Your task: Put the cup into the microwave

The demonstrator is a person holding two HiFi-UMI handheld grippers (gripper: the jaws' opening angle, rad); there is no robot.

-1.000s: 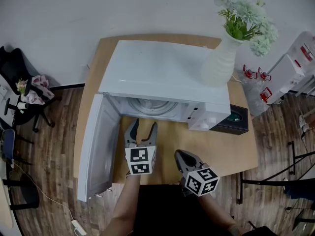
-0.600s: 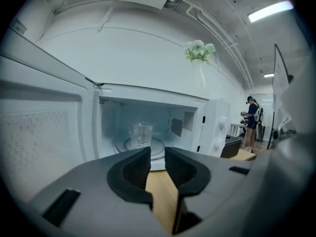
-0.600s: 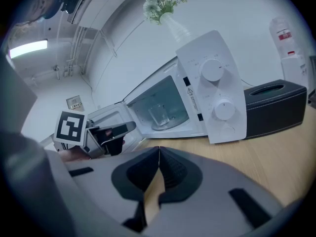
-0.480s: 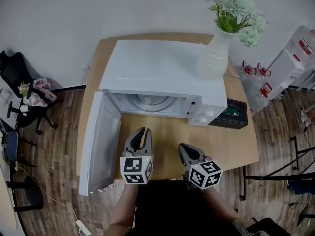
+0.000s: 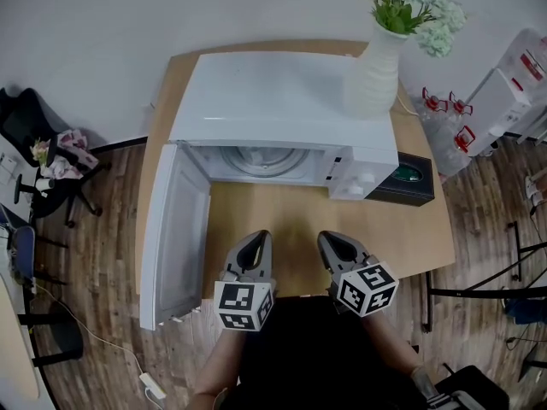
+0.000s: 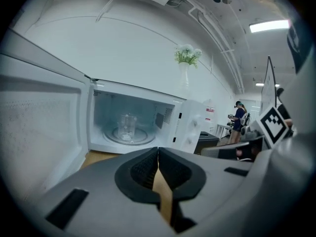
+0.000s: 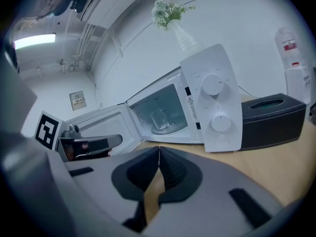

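A clear glass cup (image 6: 127,126) stands upright on the turntable inside the white microwave (image 5: 282,101); the right gripper view also shows the cup (image 7: 159,117). The head view shows only the turntable's front edge, not the cup. The microwave door (image 5: 175,229) hangs wide open to the left. My left gripper (image 5: 257,243) is back near the table's front edge, well clear of the oven mouth. Its jaws have just been closing and now meet with nothing between them. My right gripper (image 5: 332,242) sits beside it, also shut and empty.
A white vase of flowers (image 5: 376,75) stands on the microwave's right end. A black box (image 5: 402,186) lies right of the microwave on the wooden table (image 5: 410,237). An office chair (image 5: 43,152) is at the far left, and water bottles (image 5: 444,143) are at the right.
My left gripper has drawn back from the microwave opening toward the table's front edge, and its open jaws have shut empty. The right gripper has barely moved.
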